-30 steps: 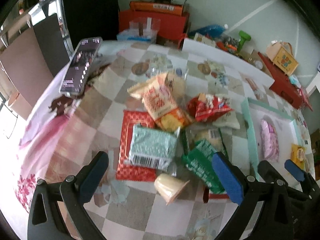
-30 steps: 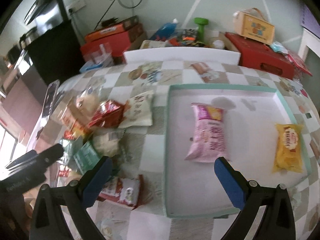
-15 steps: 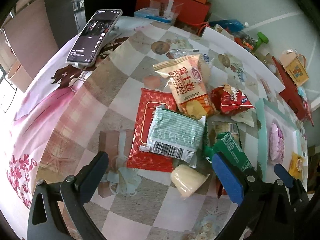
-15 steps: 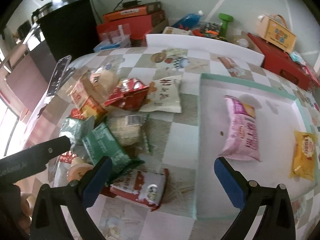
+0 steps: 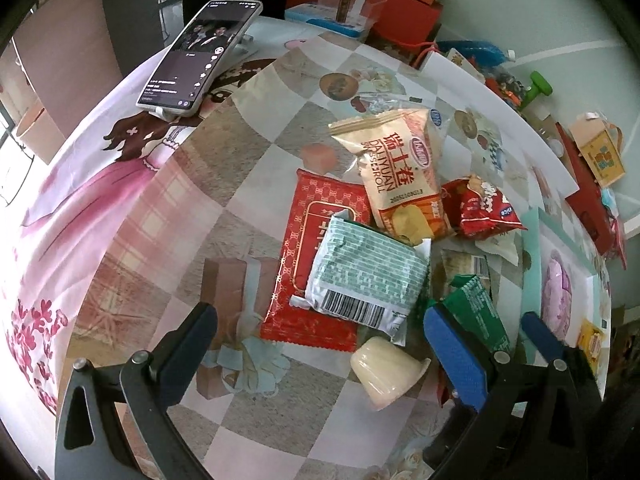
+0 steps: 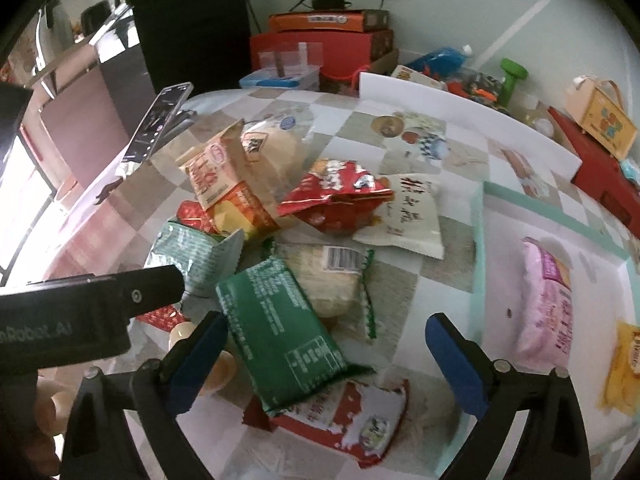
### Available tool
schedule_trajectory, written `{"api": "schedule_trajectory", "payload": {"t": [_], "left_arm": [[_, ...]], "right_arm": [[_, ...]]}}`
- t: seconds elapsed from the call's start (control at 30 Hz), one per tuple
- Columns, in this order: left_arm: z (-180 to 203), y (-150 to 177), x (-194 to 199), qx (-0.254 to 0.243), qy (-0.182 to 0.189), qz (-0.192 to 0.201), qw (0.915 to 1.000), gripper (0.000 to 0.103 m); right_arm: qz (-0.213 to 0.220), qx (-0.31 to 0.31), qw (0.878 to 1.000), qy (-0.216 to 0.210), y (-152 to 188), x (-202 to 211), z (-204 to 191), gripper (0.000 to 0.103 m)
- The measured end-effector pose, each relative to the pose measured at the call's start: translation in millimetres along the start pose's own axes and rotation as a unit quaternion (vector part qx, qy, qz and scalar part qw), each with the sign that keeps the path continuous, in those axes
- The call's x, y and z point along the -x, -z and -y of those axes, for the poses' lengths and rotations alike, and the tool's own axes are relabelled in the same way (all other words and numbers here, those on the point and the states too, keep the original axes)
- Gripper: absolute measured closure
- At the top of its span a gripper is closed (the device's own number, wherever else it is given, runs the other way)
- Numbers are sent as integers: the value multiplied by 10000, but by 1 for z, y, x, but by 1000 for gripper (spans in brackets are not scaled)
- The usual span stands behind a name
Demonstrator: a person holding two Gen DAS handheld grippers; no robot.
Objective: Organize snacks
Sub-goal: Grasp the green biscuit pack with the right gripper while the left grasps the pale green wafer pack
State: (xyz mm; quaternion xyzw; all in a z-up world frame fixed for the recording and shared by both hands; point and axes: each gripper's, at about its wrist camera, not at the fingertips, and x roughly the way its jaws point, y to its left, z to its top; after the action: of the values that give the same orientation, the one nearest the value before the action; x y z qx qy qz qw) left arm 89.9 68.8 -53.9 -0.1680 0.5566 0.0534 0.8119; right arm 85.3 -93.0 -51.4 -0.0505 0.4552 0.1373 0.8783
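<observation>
A pile of snack packets lies on the checked tablecloth. In the left wrist view my left gripper (image 5: 320,344) is open and empty above a pale green packet (image 5: 368,276), a flat red packet (image 5: 316,248) and a cream jelly cup (image 5: 386,372). In the right wrist view my right gripper (image 6: 324,356) is open and empty over a dark green packet (image 6: 280,332) and a red and white packet (image 6: 340,420). A teal-rimmed white tray (image 6: 500,240) to the right holds a pink packet (image 6: 548,300) and a yellow packet (image 6: 624,364).
A phone (image 5: 200,56) leans on a stand at the table's far left. Red boxes (image 6: 320,44), a green dumbbell (image 6: 512,76) and a small yellow box (image 6: 608,120) crowd the space behind the table. A white board (image 6: 460,100) lies along the far edge.
Both grippers have moved left and closer over the snack pile. The tray has slid toward the right edge of both views. Both stay open and empty.
</observation>
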Motion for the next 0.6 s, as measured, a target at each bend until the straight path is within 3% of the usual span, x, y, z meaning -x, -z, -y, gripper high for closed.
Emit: {"api": "schedule_trajectory", "payload": {"t": [0.23, 0.6], "left_arm": [[-3, -4, -1, 81, 26, -15, 10000, 0], [2, -11, -5, 21, 57, -26, 10000, 0]], "right_arm": [[-94, -62, 9998, -136, 4, -12, -4, 15], [-66, -577, 9972, -479, 4, -8, 16, 53]]}}
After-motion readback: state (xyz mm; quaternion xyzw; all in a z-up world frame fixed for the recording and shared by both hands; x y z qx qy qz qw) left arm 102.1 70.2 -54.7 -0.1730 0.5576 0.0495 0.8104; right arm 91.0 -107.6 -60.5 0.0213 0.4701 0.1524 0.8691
